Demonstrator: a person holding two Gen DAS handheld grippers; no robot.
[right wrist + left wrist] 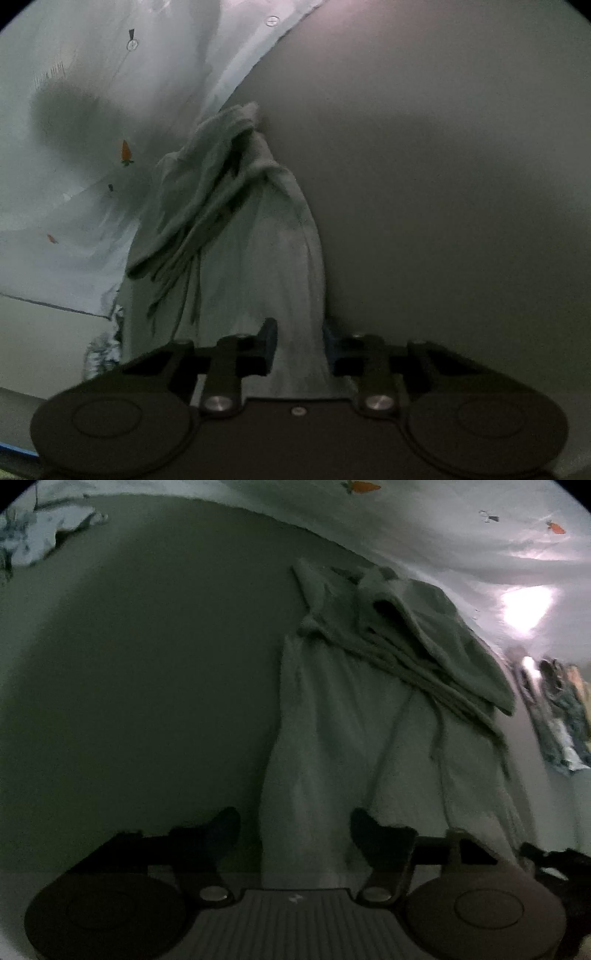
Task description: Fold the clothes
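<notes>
A pale grey-green fleecy garment [351, 720] lies in a long strip on a dark grey surface [147, 664], its far end bunched into folds. My left gripper [295, 827] straddles the near end of the strip; a gap shows between the left finger [225, 830] and the cloth edge, so the jaws stand open. In the right wrist view the same garment [240, 240] runs away from me. My right gripper [299, 343] is shut on its near end, with the cloth filling the narrow space between the pads.
A white sheet with small carrot prints [443, 535] [74, 110] borders the dark surface [443, 184]. A heap of mixed clothes [561, 709] lies at the right edge. A patterned cloth [37, 539] sits at the far left corner. The light is dim.
</notes>
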